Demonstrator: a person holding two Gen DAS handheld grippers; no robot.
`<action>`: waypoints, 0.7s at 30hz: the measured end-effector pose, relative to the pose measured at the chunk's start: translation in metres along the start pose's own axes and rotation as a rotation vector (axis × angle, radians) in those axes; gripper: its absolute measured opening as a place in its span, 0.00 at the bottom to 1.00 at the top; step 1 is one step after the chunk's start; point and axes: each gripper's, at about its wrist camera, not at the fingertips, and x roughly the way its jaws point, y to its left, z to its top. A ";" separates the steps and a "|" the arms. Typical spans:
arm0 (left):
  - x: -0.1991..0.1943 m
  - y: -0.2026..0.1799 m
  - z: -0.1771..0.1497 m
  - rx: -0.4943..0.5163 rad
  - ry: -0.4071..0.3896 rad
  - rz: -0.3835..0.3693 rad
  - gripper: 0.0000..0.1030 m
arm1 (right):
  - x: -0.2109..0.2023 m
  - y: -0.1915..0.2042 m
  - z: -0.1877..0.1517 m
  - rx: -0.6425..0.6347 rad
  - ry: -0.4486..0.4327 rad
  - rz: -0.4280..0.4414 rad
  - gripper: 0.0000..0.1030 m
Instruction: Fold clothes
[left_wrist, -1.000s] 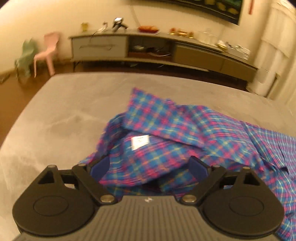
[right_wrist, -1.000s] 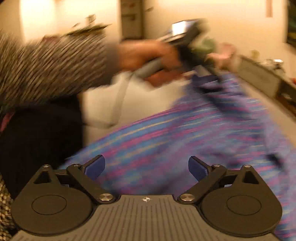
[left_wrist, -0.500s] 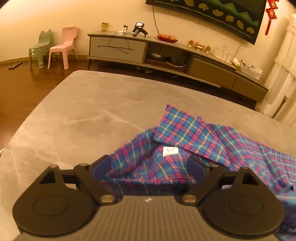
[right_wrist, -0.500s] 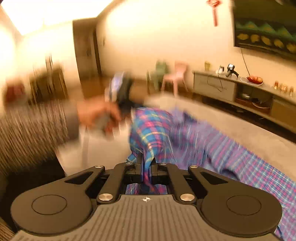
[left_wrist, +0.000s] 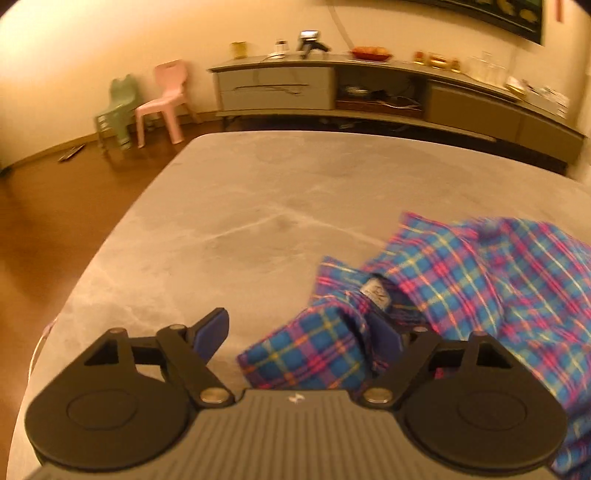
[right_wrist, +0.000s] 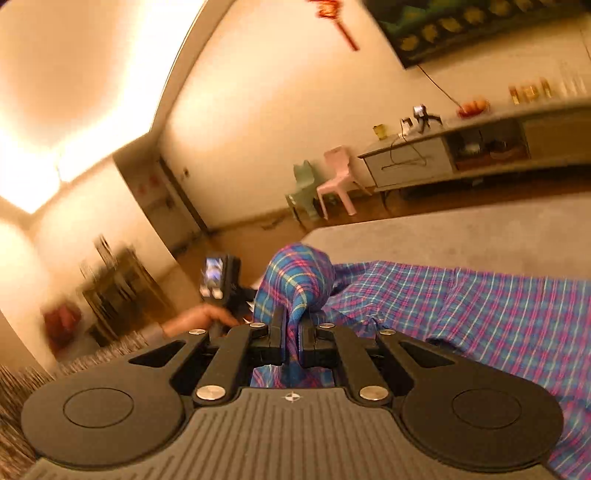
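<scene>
- The right gripper (right_wrist: 291, 338) is clamped on a bunched ridge of the plaid shirt (right_wrist: 498, 317); the cloth rises between the two black fingers and balloons above them at about 12 o'clock of the jaws.
- The left gripper (left_wrist: 303, 332) has its jaws closing, though they are not yet pressing: the blue pad at 9 o'clock (left_wrist: 210, 332) stands over bare tabletop, while the pad at 3 o'clock is tucked into a fold by the collar, near the sewn-in label (left_wrist: 376, 293).
- The shirt lies rumpled on the grey marble-look table (left_wrist: 258, 206), filling the 3 to 5 o'clock part of the left wrist view and spreading away to 3 o'clock in the right wrist view.
- In the right wrist view the person's left hand (right_wrist: 207, 317) shows at 9 o'clock, holding the other tool's handle.
- To do this step well, I judge the left jaws should finish closing on a single clean edge at the collar, not on a thick wad of layers.
- With both ends pinched, drawing the two grips apart should tension the cloth and shake the wrinkles out before it is laid flat.
- The risk, as I read it, is grabbing the label or an inner layer, which would twist the shirt.
- The pink chair (left_wrist: 166, 99) and the sideboard (left_wrist: 332, 88) are well apart from the work.
</scene>
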 end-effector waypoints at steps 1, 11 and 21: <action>0.000 0.005 0.001 -0.017 0.000 0.007 0.82 | -0.001 -0.005 0.001 0.022 -0.010 0.000 0.04; -0.002 0.027 0.005 -0.086 -0.001 0.037 0.79 | -0.041 -0.028 0.081 -0.007 -0.242 -0.125 0.00; -0.067 -0.013 -0.012 0.362 -0.184 -0.016 0.85 | 0.077 0.014 -0.004 -0.387 0.237 -0.254 0.86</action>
